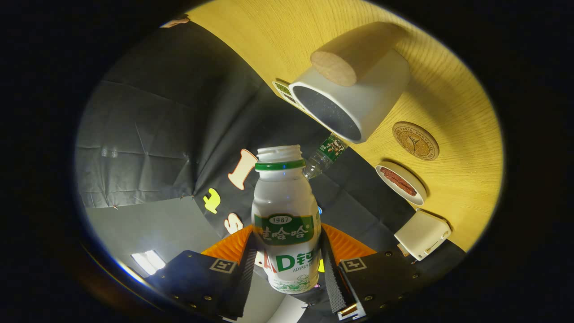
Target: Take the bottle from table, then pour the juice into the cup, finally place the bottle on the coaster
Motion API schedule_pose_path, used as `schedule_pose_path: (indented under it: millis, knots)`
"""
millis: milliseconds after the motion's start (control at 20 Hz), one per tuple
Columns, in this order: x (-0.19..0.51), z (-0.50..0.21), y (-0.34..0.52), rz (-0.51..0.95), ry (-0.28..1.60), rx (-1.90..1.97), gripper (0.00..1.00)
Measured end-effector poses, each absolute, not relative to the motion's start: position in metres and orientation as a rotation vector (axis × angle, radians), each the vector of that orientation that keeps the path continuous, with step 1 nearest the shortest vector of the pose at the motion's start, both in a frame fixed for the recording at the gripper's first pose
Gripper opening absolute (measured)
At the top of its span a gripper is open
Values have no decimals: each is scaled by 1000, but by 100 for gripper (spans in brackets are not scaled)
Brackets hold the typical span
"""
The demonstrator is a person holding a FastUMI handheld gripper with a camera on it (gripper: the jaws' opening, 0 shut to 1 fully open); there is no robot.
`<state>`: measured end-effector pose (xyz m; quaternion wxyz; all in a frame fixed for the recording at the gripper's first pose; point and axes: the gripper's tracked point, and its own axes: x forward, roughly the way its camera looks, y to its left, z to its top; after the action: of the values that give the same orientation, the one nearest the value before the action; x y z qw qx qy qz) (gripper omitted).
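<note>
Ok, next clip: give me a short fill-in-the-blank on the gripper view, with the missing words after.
1. The gripper is shut on the ____.
2. The bottle has no ____ on its mouth.
3. The cork coaster lies on the table beside the white ____.
4. The cup's handle is made of ____.

Missing words: bottle; cap; cup; cork

A cork cylinder (pixel 345 56) is seen resting on the wood-grain worktop (pixel 457 89). A small round dish (pixel 400 182) with a dark red filling is placed near a cream box (pixel 421 235). A clear plastic water bottle (pixel 325 155) is seen farther off.
</note>
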<state>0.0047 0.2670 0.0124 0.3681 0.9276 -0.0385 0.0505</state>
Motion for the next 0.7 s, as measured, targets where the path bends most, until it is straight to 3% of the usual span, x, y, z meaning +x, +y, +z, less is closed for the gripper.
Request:
schedule_pose_path:
  millis: [700]
  knots:
    - [8, 14, 268, 144, -110, 2364, 69]
